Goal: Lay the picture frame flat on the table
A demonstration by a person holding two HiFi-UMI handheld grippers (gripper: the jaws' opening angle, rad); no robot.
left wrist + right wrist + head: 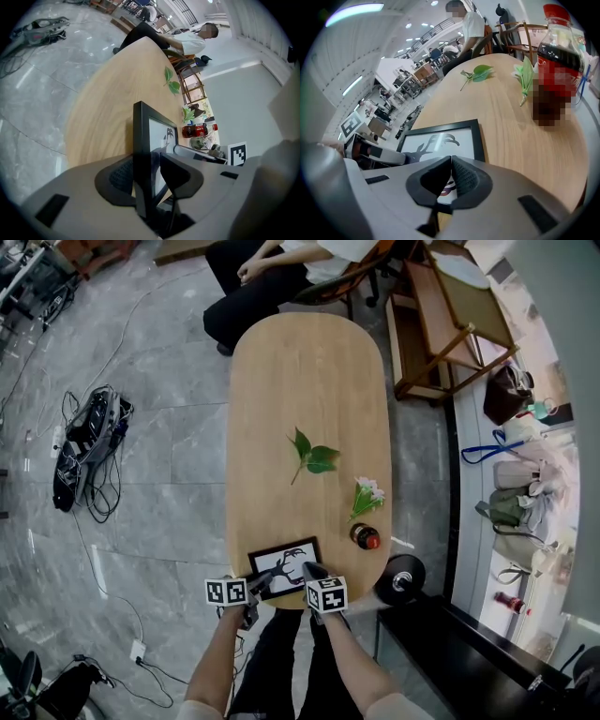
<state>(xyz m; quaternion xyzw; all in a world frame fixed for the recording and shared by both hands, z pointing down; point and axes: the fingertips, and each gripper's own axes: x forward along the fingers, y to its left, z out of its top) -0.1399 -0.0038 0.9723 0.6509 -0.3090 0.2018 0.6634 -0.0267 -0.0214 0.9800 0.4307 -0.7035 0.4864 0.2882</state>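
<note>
Head view, looking steeply down, with both gripper views. At the bottom centre of the head view, two forearms reached up to the near end of a long, rounded wooden table (300,381). The picture frame (284,566), black-rimmed around a white print with a dark branching figure, lay face up at that near end, close to the table's edge. In the right gripper view it appeared flat on the wood.

The left gripper (145,174) stood at the frame's left side with its jaws wide apart. The frame's black edge passed between them, and a clear gap showed between that edge and the right-hand pad. The right gripper (451,161) was at the frame's right part, near its lower edge. Its jaws were closed together, tip against tip, and nothing could be seen between them.

Just right of the frame, near the table's right edge, stood a small dark cola bottle (365,537) with a red cap. Just above it lay a sprig of white flowers (367,495). Toward the table's middle lay a green leafy twig (314,457), well apart from the frame.

At the table's far end, at the top of the view, a person (262,277) sat in dark trousers. A bundle of cables (89,442) lay on the grey tiled floor at the left, and wooden chairs (459,315) stood at the upper right.
</note>
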